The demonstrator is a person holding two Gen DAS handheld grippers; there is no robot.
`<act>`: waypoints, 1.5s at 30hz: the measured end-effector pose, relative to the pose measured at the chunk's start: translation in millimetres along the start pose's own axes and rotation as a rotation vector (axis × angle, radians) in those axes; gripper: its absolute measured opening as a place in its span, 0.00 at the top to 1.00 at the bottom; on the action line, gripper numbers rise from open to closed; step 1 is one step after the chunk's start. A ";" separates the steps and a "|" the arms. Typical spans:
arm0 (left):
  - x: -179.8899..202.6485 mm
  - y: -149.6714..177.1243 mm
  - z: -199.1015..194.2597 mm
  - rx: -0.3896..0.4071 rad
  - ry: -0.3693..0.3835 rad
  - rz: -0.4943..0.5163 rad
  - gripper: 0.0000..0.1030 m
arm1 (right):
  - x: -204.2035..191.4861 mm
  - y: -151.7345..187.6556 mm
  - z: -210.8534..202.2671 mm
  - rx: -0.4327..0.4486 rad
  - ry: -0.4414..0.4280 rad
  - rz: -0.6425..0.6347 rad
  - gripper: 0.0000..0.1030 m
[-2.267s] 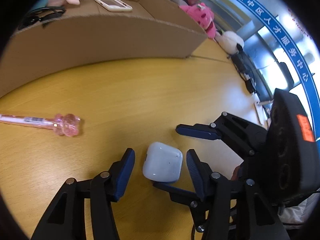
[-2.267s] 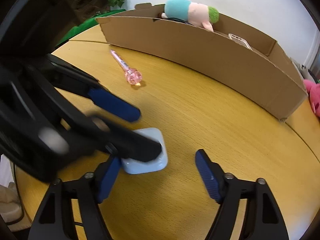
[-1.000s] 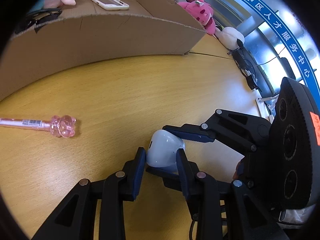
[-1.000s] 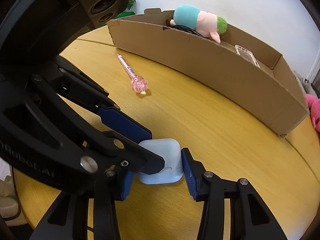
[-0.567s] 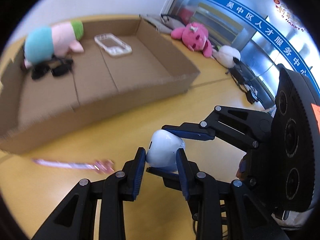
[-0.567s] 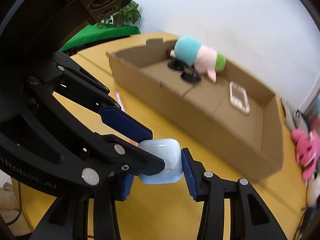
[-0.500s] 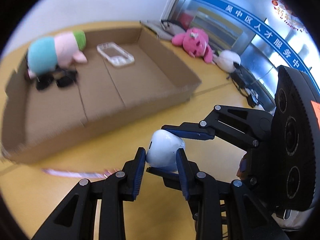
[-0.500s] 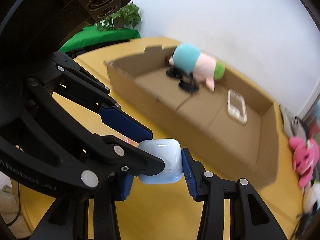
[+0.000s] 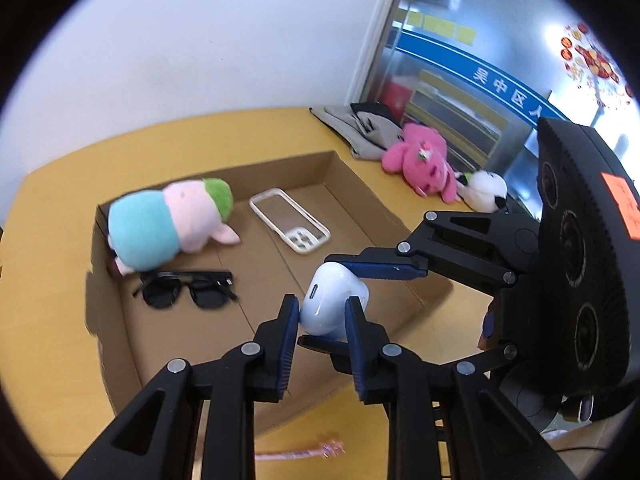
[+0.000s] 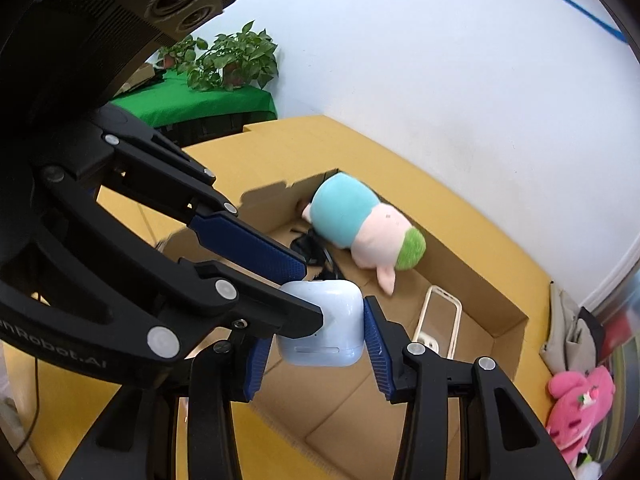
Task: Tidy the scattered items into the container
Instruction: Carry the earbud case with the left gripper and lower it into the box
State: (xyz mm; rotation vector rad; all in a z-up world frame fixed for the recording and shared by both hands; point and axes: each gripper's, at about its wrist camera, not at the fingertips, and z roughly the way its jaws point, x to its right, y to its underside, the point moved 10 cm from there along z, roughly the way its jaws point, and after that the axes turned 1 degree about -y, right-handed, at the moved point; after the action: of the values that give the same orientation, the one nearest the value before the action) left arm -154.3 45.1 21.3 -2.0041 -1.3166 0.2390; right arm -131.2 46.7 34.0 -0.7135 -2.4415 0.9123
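Observation:
A white earbud case (image 9: 328, 300) hangs in the air above the open cardboard box (image 9: 360, 196). My left gripper (image 9: 322, 310) has its blue pads pressed on the case's two sides, and its jaws are closing on it. My right gripper (image 10: 316, 332) is shut on the same case (image 10: 324, 320) from the crossing direction, one finger above it and one below in the left wrist view. A pink pen (image 9: 300, 454) lies on the yellow table in front of the box.
In the box lie a teal-and-pink plush (image 9: 168, 224), a clear phone case (image 9: 290, 226) and black sunglasses (image 9: 188, 290). Beyond it on the table are a pink plush (image 9: 420, 164), a white plush (image 9: 484, 192) and a grey bag (image 9: 360, 128). Potted plants (image 10: 224, 60) stand far left.
Both grippers have risen together with the earbud case, from just over the table to above the box. The box interior now shows below. The left jaws stand a little narrower.

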 end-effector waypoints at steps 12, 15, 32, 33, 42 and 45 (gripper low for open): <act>-80.0 29.2 33.4 -0.095 -0.011 -0.149 0.78 | -14.5 -9.5 87.6 -0.091 -0.173 0.027 0.54; -99.5 44.5 43.7 -0.121 -0.009 -0.222 0.78 | -26.9 -3.8 113.2 -0.133 -0.228 0.013 0.54; -147.7 109.3 88.8 -0.288 -0.039 -0.445 0.78 | -71.1 37.0 195.5 -0.373 -0.433 -0.007 0.54; -148.2 110.9 89.5 -0.291 -0.037 -0.452 0.78 | -71.8 38.1 196.7 -0.380 -0.432 -0.012 0.54; -157.3 116.8 91.4 -0.305 -0.050 -0.491 0.77 | -76.5 44.3 206.3 -0.439 -0.453 0.006 0.54; -159.9 116.2 91.6 -0.304 -0.055 -0.503 0.76 | -76.5 45.3 205.5 -0.438 -0.449 0.032 0.54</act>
State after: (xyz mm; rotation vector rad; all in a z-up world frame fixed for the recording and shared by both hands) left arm -190.5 -75.9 -156.2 -1.8316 -1.9325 -0.1525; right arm -171.8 -65.9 -155.2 -0.7562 -3.0922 0.5954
